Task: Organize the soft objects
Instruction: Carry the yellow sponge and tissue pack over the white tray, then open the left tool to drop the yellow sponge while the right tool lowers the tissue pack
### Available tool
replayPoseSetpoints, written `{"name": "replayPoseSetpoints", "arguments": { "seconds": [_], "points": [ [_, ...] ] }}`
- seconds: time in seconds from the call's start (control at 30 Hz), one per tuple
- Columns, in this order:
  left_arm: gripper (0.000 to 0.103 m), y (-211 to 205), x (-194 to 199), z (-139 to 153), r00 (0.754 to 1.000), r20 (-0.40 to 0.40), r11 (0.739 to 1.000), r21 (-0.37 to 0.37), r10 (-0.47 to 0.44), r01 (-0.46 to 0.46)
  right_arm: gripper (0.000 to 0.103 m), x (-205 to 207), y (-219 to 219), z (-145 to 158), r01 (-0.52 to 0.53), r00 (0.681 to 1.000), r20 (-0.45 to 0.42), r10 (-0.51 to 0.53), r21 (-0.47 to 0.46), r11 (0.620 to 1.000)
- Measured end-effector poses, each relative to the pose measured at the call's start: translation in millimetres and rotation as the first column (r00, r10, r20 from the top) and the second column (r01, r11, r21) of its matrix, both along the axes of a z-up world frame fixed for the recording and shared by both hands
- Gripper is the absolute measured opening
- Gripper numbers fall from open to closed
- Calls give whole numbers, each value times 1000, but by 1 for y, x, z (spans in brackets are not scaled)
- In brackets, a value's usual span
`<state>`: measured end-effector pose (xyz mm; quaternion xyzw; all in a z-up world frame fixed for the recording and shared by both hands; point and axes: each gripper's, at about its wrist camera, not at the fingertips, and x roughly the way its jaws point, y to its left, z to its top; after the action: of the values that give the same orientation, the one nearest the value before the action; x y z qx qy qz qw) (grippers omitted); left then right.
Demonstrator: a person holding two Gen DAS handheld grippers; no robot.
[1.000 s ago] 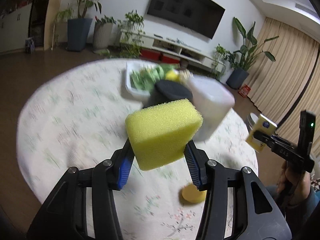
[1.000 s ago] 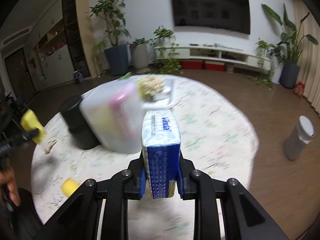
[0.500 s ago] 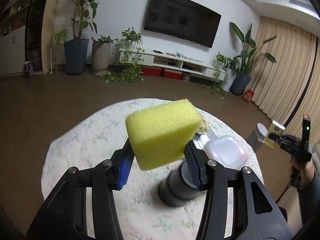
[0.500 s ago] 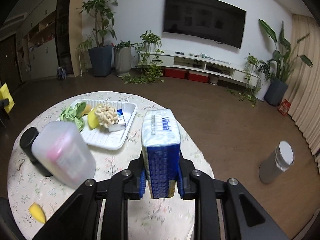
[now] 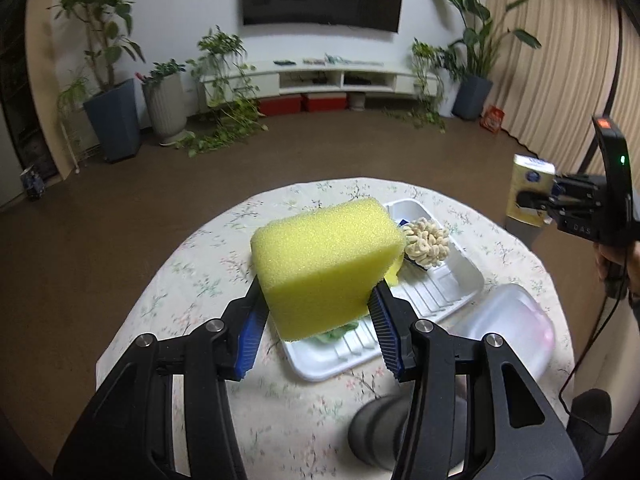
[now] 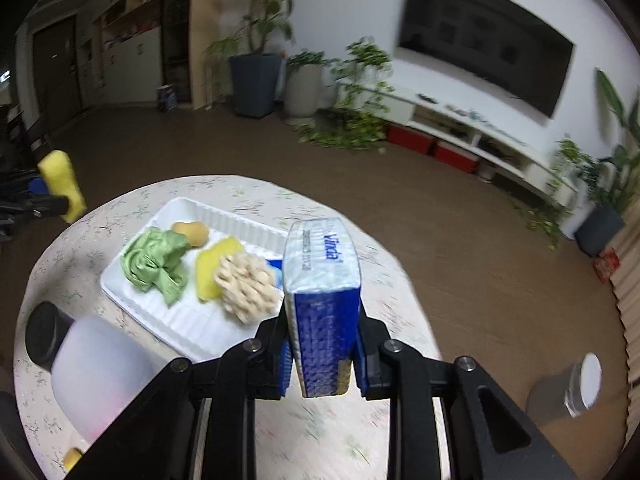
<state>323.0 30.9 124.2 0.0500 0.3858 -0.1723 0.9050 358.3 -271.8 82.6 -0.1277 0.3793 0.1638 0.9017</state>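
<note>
My left gripper [image 5: 316, 312] is shut on a big yellow sponge [image 5: 324, 268], held above the near end of a white foam tray [image 5: 460, 276] on the round table. My right gripper [image 6: 322, 354] is shut on a blue and white tissue pack [image 6: 324, 292], raised over the tray's right side. The white foam tray [image 6: 184, 320] holds a green cloth [image 6: 154, 262], a cream knobbly scrubber [image 6: 246, 286], a flat yellow piece [image 6: 210, 270] and a small orange-yellow object [image 6: 192, 232]. In the left wrist view the right gripper [image 5: 532, 200] shows far right with its pack.
A translucent white container [image 6: 96, 376] and a black cylinder [image 6: 44, 332] stand on the floral tablecloth [image 6: 360, 432] near the tray. A small yellow piece [image 6: 72, 458] lies at the table edge. A grey bin [image 6: 568, 392] stands on the floor to the right.
Both grippers have risen and swung over the table with their loads still held. The tray has come under them, and the white container and black cylinder now sit lower in view.
</note>
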Motion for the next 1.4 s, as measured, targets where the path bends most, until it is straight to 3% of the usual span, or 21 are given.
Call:
{"name": "replayPoseSetpoints", "arguments": {
  "seconds": [0.27,0.47,0.67,0.73,0.87,0.97,1.07,1.3,1.4],
  "points": [
    [46,-27,48,-49,989,-125,991,88,-85,96,26,47,63,-29,-189,972,-145,186,-7,982],
    [46,-32,63,-73,987,-138,989,110,-82,98,27,71,87,-48,-231,943,-227,242,73,970],
    [49,-38,72,-84,986,-140,985,134,-93,112,27,84,94,-71,-249,872,-373,318,223,943],
    [50,-38,77,-87,985,-148,985,132,-90,109,27,88,96,-85,-237,846,-435,309,212,948],
    [55,-38,82,-93,983,-165,989,111,-80,99,28,92,94,-93,-197,854,-442,273,210,958],
    [69,-40,81,-96,983,-159,987,117,-89,108,44,90,95,-88,-194,860,-429,278,230,954],
    [75,-39,81,-95,985,-157,988,121,-76,96,60,87,96,-79,-193,872,-404,277,236,952],
    [75,-33,82,-80,990,-125,992,105,-58,71,66,92,79,-63,-154,898,-360,251,278,948],
    [80,-31,81,-76,992,-114,992,106,-52,64,71,92,73,-59,-141,906,-344,245,300,944]
  ]
}}
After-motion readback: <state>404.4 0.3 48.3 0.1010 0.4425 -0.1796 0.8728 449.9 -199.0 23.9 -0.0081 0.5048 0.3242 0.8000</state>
